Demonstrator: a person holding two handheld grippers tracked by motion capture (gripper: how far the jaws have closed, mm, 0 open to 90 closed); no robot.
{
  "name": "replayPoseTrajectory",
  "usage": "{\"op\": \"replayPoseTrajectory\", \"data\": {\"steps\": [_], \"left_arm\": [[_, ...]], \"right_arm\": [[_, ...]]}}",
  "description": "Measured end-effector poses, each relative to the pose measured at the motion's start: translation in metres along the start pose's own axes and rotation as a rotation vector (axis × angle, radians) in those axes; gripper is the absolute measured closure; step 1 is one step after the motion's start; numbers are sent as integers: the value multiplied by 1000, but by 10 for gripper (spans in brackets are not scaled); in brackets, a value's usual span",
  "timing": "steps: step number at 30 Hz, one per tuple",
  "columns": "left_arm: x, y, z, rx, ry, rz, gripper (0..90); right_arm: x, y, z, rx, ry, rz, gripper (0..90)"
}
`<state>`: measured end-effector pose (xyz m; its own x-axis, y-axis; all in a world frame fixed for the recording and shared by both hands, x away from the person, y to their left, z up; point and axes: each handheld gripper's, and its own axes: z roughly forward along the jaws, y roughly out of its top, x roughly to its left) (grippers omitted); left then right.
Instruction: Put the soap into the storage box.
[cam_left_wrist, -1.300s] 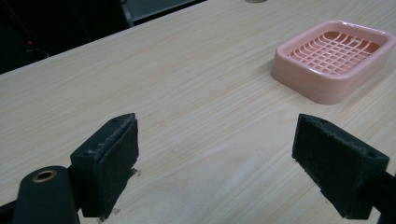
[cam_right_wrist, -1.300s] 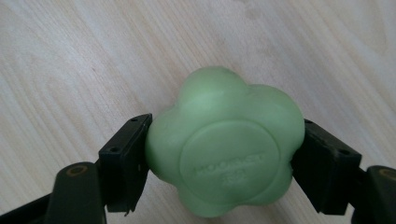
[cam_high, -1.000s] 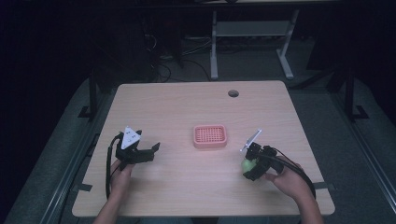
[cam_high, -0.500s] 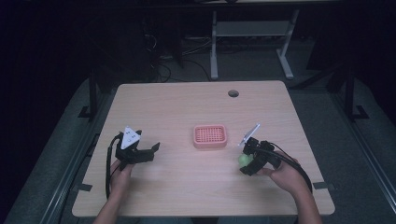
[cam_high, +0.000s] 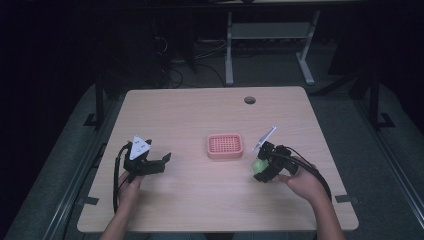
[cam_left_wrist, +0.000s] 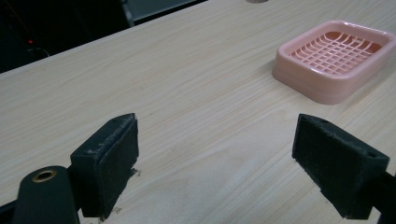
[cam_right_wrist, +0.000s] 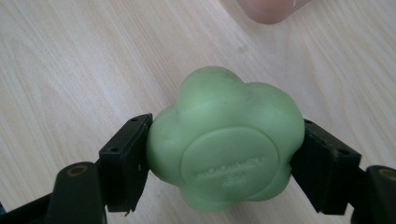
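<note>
right tongs (cam_right_wrist: 224, 158) lifted slightly, pinching green soap (cam_right_wrist: 224, 144); left tongs (cam_left_wrist: 229, 163) spread; pink dish (cam_high: 225, 146) empty.

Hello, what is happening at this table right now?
A person sits at a wooden table with a claw in each hand. The right claw is shut on a green flower-shaped soap, gripped at both sides, close to a pink soap dish in the middle of the table. The left claw is open and holds nothing, low over bare wood, facing the dish. The soap is not yet in the dish.
</note>
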<state>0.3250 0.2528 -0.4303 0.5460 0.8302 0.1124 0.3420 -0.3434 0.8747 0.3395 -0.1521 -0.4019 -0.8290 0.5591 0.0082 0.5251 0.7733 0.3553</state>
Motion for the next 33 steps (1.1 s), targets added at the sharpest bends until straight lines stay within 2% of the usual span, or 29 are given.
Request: {"op": "replayPoseTrajectory", "data": {"steps": [7,33], "left_arm": [[1,0,0,1,2,10,143],[1,1,-1,-1,0,0,143]], "right_arm": [[-2,9,-1,-7,7,-3,258],[-11,30,0,-17,15,-15,258]]}}
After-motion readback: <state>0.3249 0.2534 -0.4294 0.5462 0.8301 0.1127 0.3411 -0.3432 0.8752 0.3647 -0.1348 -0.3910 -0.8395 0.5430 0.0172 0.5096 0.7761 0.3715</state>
